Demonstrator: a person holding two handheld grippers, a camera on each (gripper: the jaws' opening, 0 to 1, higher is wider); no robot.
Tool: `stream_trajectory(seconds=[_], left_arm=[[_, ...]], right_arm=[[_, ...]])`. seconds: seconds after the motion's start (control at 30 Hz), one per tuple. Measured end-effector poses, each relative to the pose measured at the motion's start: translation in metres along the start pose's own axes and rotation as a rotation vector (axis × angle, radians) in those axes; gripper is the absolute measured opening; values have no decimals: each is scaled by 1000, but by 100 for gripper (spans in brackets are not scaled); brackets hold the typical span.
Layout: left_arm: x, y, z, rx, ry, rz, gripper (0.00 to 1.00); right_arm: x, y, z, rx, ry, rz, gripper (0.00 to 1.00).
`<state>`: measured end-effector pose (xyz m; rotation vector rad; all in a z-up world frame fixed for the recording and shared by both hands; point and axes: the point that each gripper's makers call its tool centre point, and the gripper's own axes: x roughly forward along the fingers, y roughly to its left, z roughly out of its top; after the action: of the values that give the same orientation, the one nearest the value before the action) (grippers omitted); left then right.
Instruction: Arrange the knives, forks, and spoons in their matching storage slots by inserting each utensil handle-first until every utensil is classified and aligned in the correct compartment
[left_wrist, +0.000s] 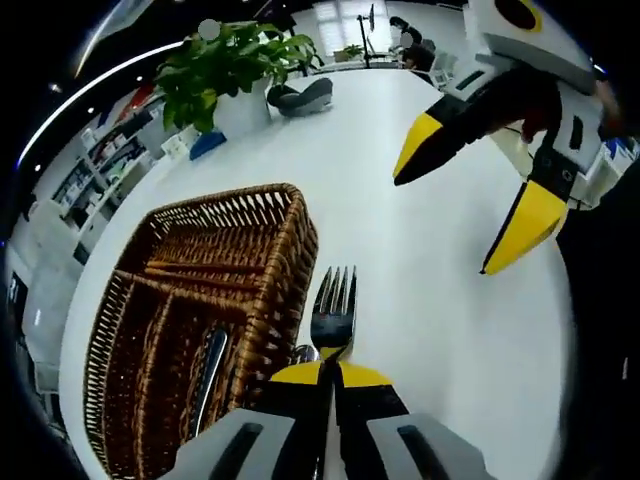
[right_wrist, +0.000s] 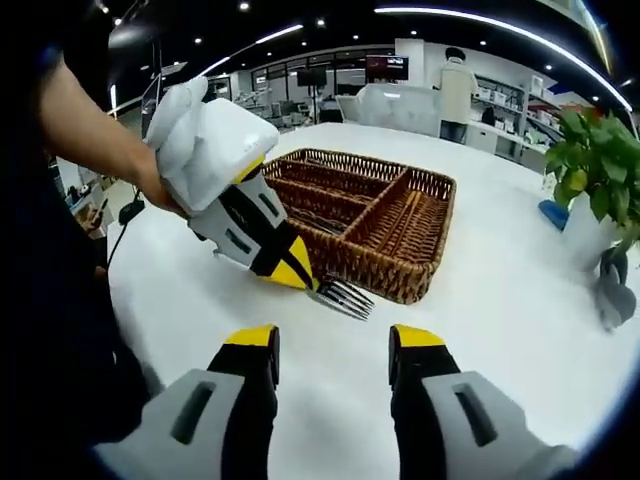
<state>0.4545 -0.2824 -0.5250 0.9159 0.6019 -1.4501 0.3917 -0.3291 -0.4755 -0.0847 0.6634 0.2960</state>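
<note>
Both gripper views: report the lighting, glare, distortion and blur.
Left gripper view: even overhead light, fisheye bends the white table edge; fork sharp, left gripper soft up close. Right gripper view: ceiling strips glare, wicker basket crisp, right gripper casts faint shadows, potted plant slightly blurred.

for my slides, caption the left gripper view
Left gripper shut on a fork beside the wicker basket, right gripper open above the white table.

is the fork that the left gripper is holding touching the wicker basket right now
Cannot tell. In the right gripper view the fork tines overlap the basket front wall, with no plain contact or gap. The left gripper view has the fork close beside the rim.
</note>
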Motion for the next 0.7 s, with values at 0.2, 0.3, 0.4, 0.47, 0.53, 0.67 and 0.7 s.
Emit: stream_trajectory(seconds=[0.2,0.3,0.4,0.47,0.53,0.67,0.7], left_arm=[[-11,-10,6,7,-46,-31,1],[-13,-16,4,19,-49,-53,1],[-15,-19,4,19,-48,-67,0],[-17,-21,5,27,-57,-74,0],[-19,-24,6,29,-63,-88,0],[-17,-30,4,44,-63,-106,0],[-16,-33,0,33,-42,-123,0]], right_arm=[[7,3,-7,-95,28,1,40],[16,5,-7,-185,34,24,37],[25,6,-9,-310,63,46,35],[31,11,-10,-350,67,72,33],[38,14,-11,-424,73,89,29],[56,16,-15,-623,102,87,10],[59,20,-16,-661,97,115,1]])
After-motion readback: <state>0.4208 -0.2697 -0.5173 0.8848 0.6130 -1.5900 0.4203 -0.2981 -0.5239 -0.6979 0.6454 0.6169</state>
